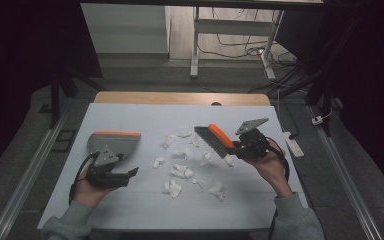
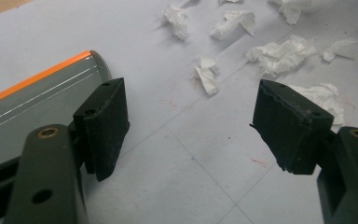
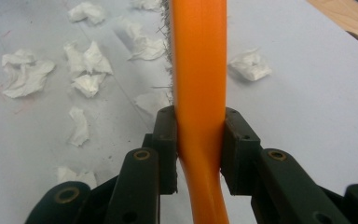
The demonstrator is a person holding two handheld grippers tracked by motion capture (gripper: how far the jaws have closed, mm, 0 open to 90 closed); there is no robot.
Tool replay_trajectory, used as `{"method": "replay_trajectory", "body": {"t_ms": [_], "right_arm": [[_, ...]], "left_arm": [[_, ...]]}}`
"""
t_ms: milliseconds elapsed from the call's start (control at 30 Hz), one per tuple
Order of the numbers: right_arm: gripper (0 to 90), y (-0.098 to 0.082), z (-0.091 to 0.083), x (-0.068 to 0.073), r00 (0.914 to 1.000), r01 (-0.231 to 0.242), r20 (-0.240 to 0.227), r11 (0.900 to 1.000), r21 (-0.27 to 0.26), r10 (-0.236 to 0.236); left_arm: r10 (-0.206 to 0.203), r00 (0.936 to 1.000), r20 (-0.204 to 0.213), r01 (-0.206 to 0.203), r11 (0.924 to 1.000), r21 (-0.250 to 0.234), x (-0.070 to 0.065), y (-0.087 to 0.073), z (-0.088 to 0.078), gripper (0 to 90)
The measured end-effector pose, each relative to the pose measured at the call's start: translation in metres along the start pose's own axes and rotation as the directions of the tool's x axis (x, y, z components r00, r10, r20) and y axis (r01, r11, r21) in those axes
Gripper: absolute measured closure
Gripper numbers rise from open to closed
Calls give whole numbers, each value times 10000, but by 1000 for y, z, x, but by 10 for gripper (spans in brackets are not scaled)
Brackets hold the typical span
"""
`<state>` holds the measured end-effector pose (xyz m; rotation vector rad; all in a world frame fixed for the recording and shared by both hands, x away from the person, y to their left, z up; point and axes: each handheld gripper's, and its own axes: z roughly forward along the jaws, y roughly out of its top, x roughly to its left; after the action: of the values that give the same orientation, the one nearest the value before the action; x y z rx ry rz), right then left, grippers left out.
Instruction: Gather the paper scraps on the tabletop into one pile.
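R claw (image 3: pixel 199 149) is pinching orange-handled brush (image 1: pixel 219 137); L claw (image 2: pixel 191 126) is hanging spread w/ nothing in it, so grey orange-edged dustpan (image 1: pixel 114 142) risks sliding when crumpled white paper scraps (image 1: pixel 181 171) are getting swept.

Dustpan (image 1: pixel 114 141) at table's (image 1: pixel 145 205) left, paper scraps (image 1: pixel 181 171) mid-table (brush (image 1: pixel 215 140) seemingly above them).

Open white table (image 1: pixel 130 210) along the near edge, paper scraps (image 1: pixel 181 171) strewn across the middle, dustpan (image 1: pixel 114 141) blocking the left, brush (image 1: pixel 215 139) raised over the scraps' right side
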<state>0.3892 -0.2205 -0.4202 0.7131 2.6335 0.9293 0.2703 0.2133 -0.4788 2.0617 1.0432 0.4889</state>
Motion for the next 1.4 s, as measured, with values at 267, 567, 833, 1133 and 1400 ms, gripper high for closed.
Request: {"method": "replay_trajectory", "body": {"t_ms": [267, 567, 833, 1133, 1400], "right_arm": [[700, -12, -10, -16, 9949, -781, 644, 9969, 60, 776], [701, -27, -9, -44, 9538, -2474, 1954, 9656, 799, 2282], [700, -31, 4, -44, 9326, -3237, 2357, 9224, 2109, 2734], [701, -12, 26, -15, 9589, -2804, 1226, 9203, 2729, 2558], [700, 6, 28, 4, 9769, -2087, -101, 9635, 1677, 2134]], "left_arm": [[-166, 9998, 139, 167, 9999, -26, 3, -6, 1, 268], [-170, 9996, 220, 168, 9998, 90, 3, -11, 5, 269], [-107, 9996, 248, 103, 9998, 144, 3, -14, 5, 270], [-118, 9996, 254, 115, 9999, 125, 3, -16, 5, 272], [-83, 9997, 236, 81, 9999, 79, 3, -17, 4, 281]]}}
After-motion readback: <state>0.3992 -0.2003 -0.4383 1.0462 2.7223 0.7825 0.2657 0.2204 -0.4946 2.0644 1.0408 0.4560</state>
